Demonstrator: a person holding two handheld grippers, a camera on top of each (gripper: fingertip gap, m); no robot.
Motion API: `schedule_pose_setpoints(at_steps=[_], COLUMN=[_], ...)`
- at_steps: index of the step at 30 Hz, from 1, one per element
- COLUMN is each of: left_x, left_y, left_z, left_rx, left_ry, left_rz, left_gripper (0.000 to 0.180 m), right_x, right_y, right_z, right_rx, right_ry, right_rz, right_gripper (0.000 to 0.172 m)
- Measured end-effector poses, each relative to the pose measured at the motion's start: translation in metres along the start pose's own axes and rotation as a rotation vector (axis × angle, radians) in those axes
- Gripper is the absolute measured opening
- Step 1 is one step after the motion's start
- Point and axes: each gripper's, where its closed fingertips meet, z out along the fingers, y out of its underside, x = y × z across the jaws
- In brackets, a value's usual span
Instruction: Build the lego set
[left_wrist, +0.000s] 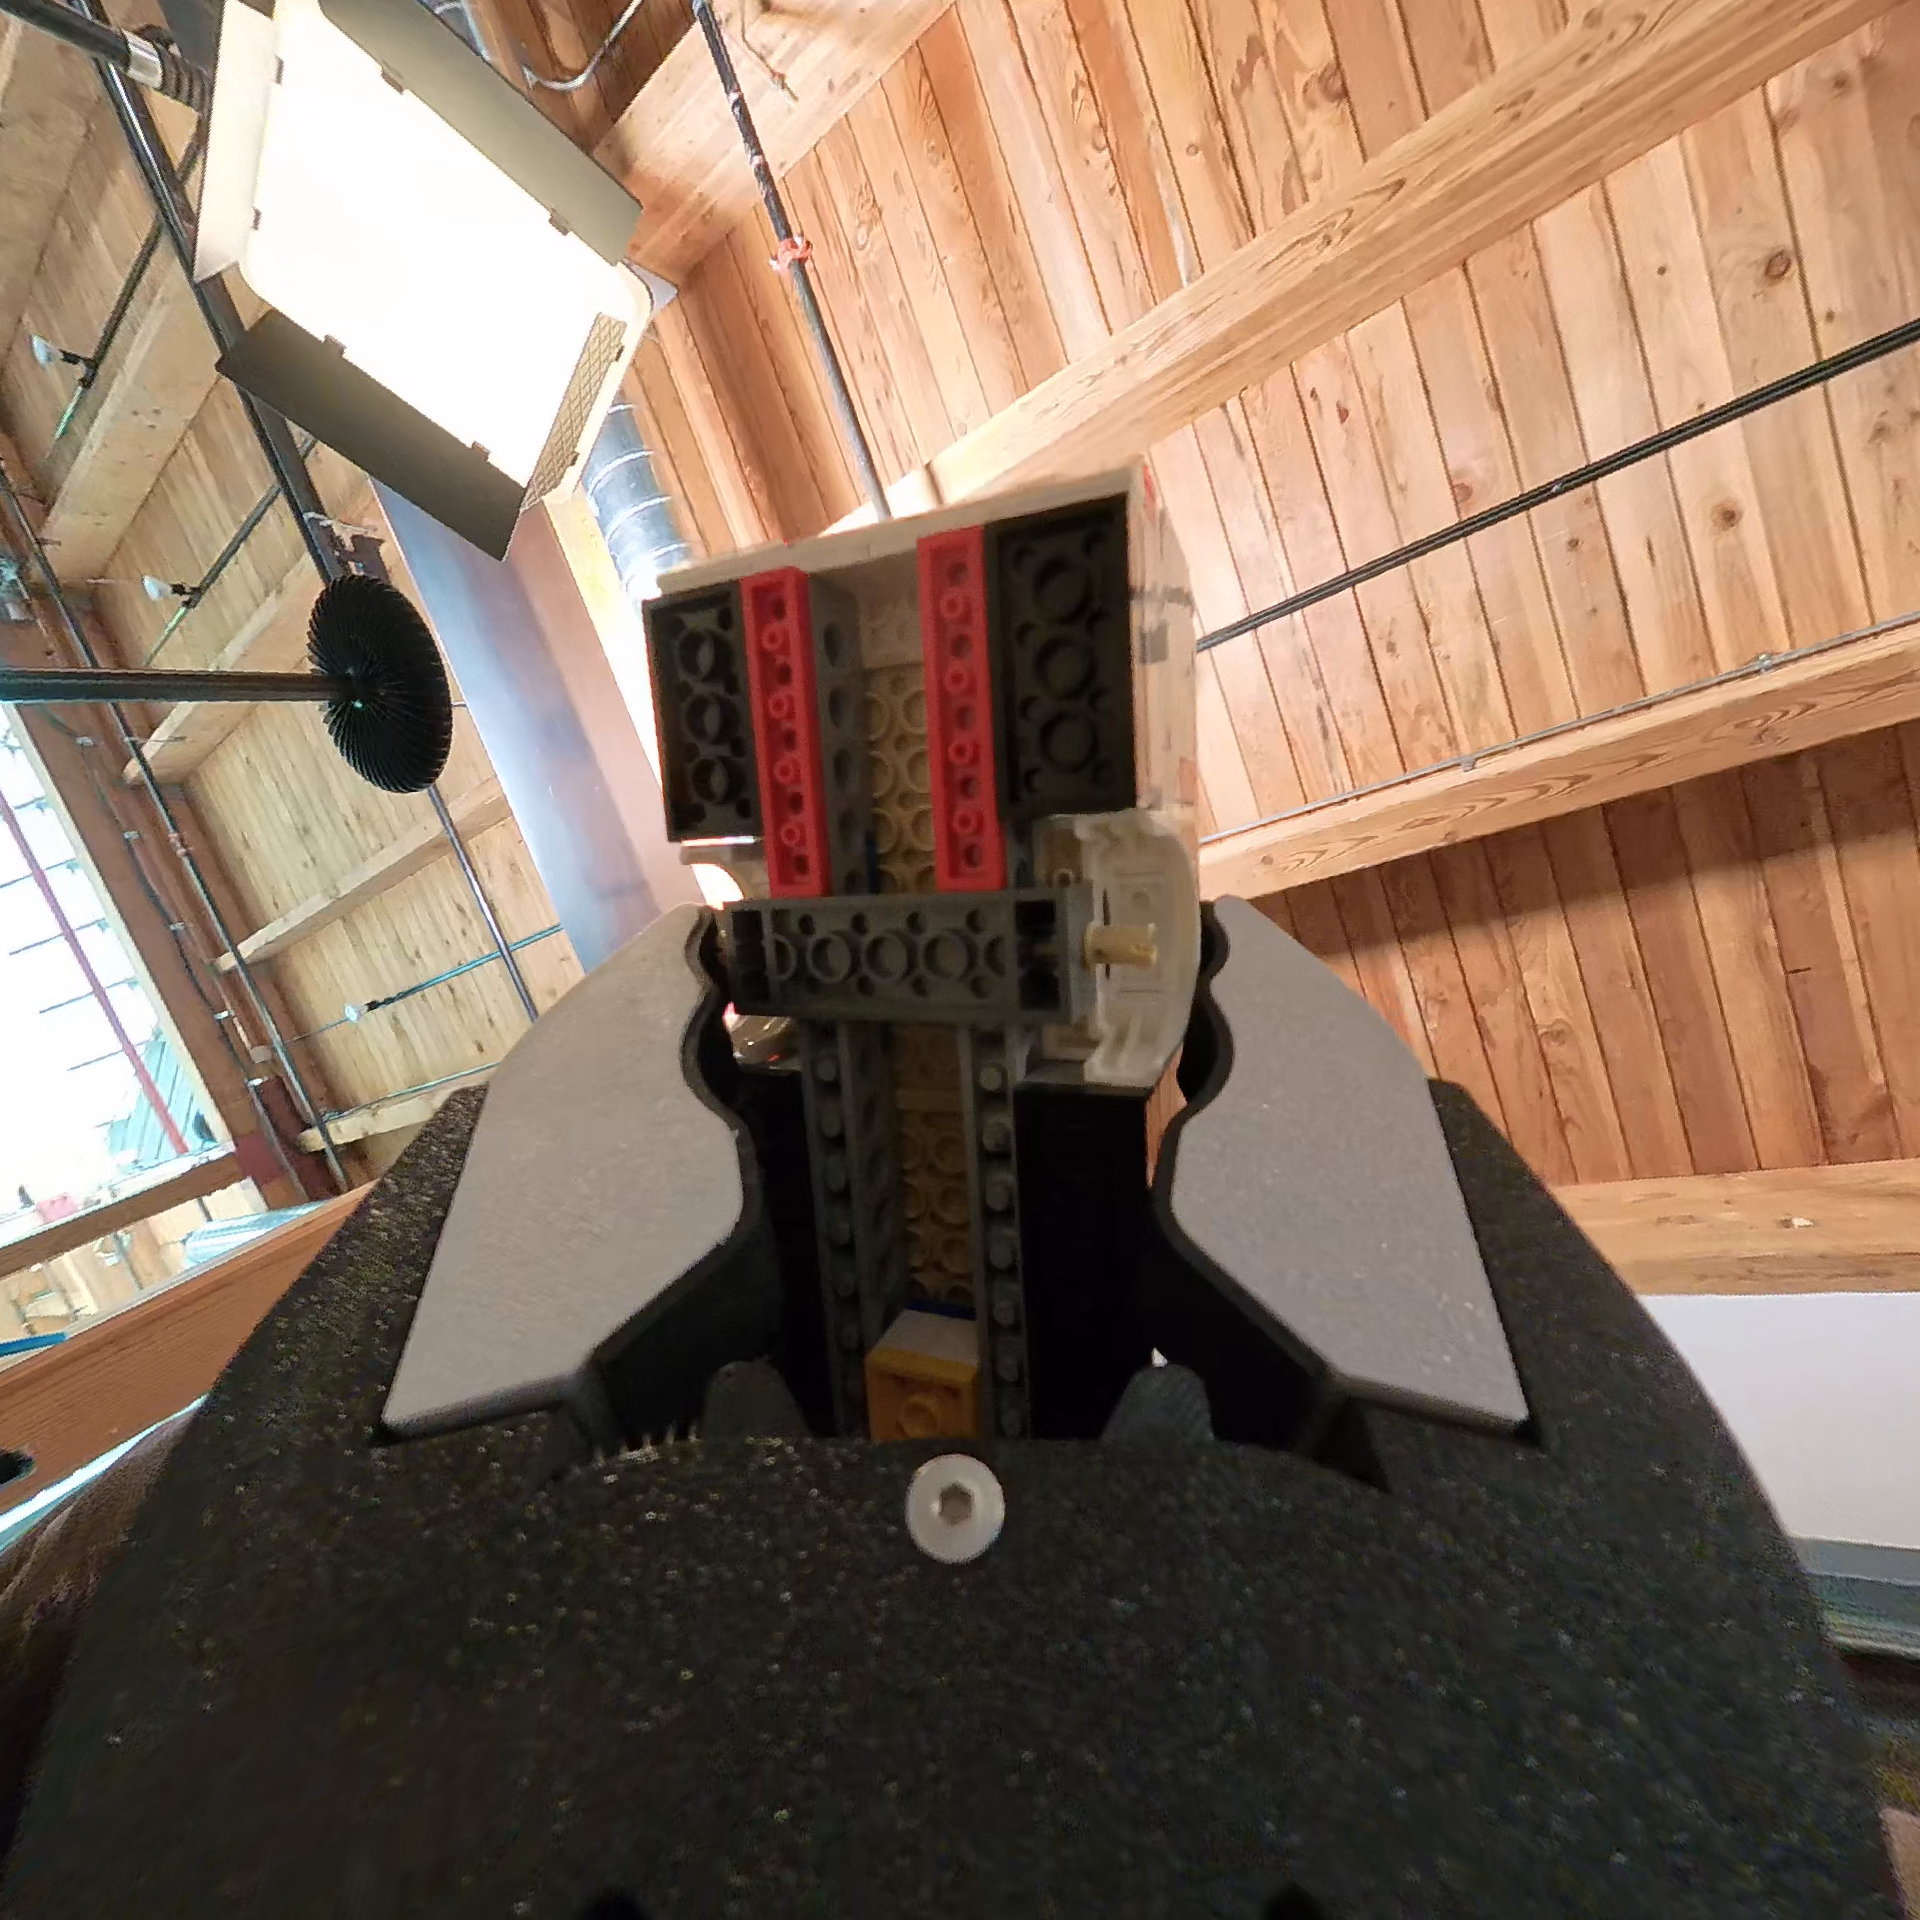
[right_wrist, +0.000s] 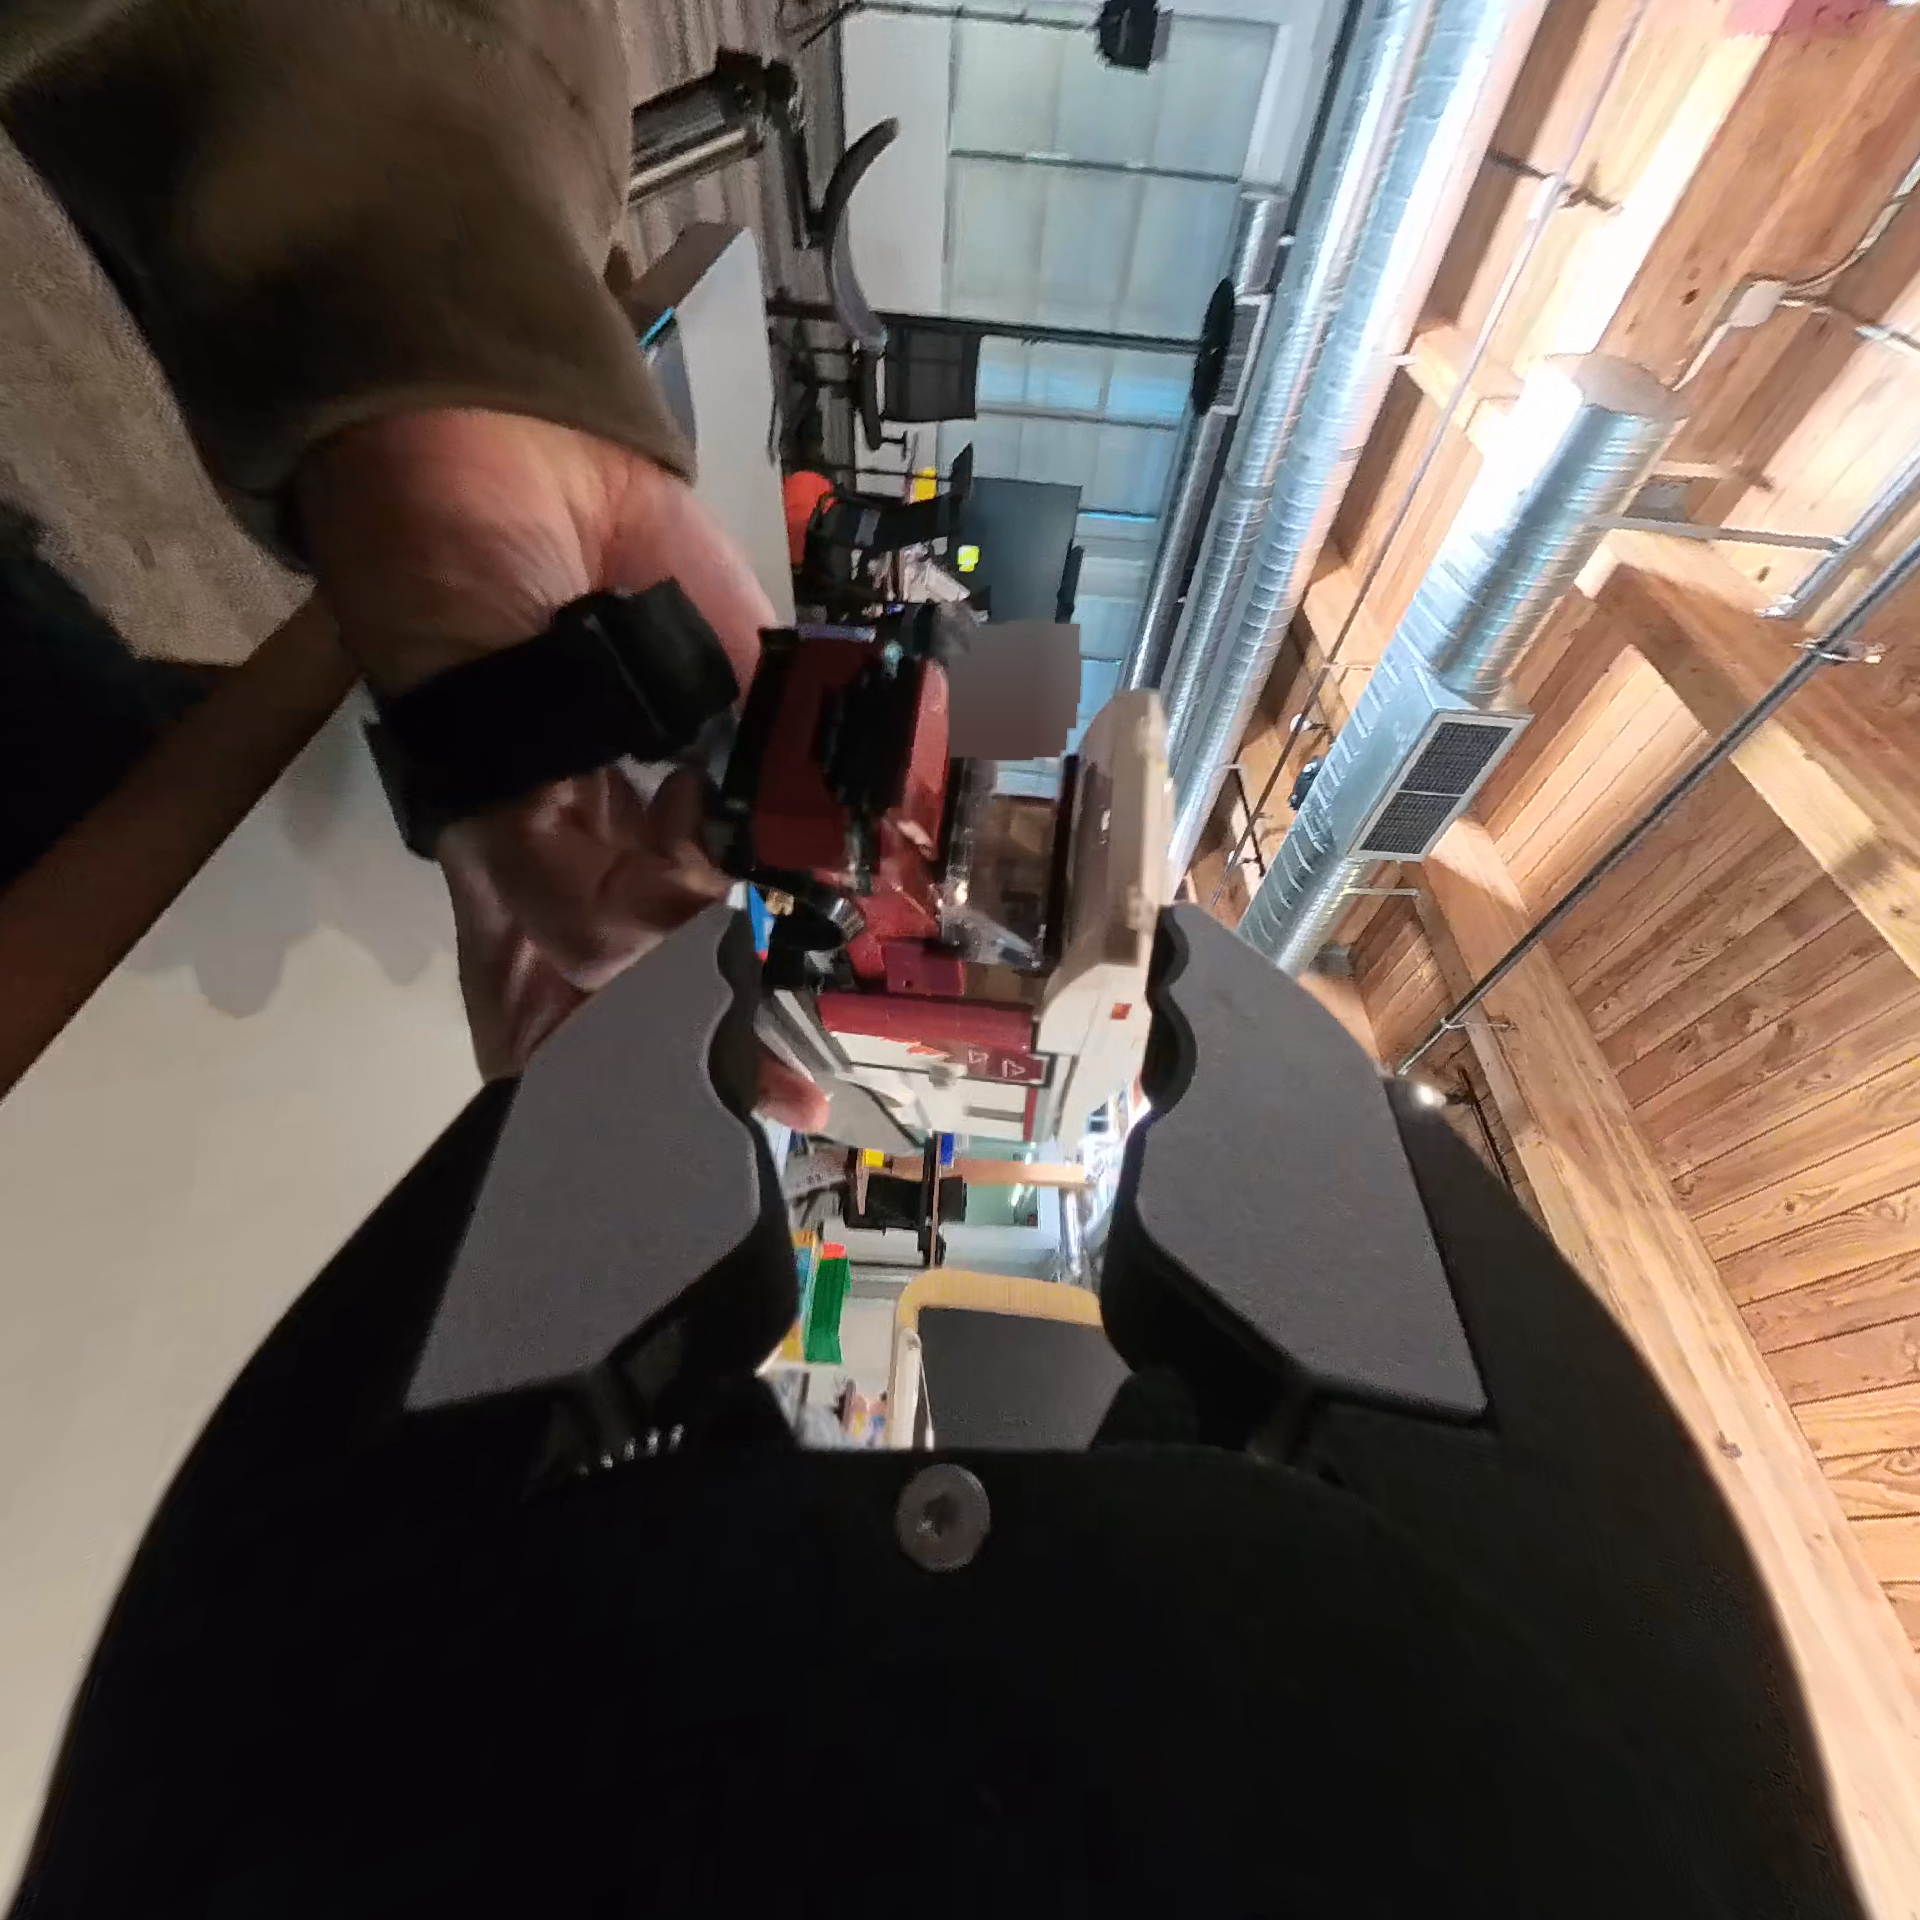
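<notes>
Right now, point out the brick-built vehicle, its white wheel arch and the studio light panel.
brick-built vehicle (left_wrist: 883, 956): left wrist view, dark grey crossbeam.
white wheel arch (left_wrist: 1143, 935): left wrist view, curved face.
studio light panel (left_wrist: 416, 229): left wrist view, lit face.

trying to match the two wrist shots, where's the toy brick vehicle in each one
Left wrist view: the toy brick vehicle fills the centre, underside toward the camera, between the fingers of the left hand-held gripper, which press its sides.
Right wrist view: it sits centre, red and white side showing, just beyond the right hand-held gripper, beside a hand.
Shared landmark: the wooden plank ceiling.
</notes>
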Motion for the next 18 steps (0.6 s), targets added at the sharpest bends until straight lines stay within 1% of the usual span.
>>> schedule_pose_setpoints(at_steps=[3, 7, 10, 15, 18], left_x=[0.001, -0.001, -0.003, -0.004, -0.002], left_y=[0.002, -0.001, -0.004, -0.004, -0.002], left_z=[0.001, -0.001, -0.003, -0.004, -0.002], left_rx=[-0.001, 0.013, 0.03, 0.04, 0.026], left_ry=[0.007, 0.005, -0.004, -0.011, -0.009], left_rz=[-0.008, -0.014, -0.02, -0.03, -0.027], left_gripper=[0.085, 0.085, 0.086, 0.085, 0.086], right_x=[-0.002, 0.004, 0.003, 0.003, 0.003], right_y=[0.004, -0.004, -0.006, 0.001, 0.01], right_z=[0.001, -0.004, -0.006, -0.011, -0.015], right_rx=[-0.022, 0.013, 0.015, 0.017, 0.033], right_ry=[-0.009, 0.023, 0.017, 0.021, 0.031], right_rz=[-0.036, -0.037, -0.037, -0.007, 0.055], right_gripper=[0.079, 0.074, 0.072, 0.074, 0.075])
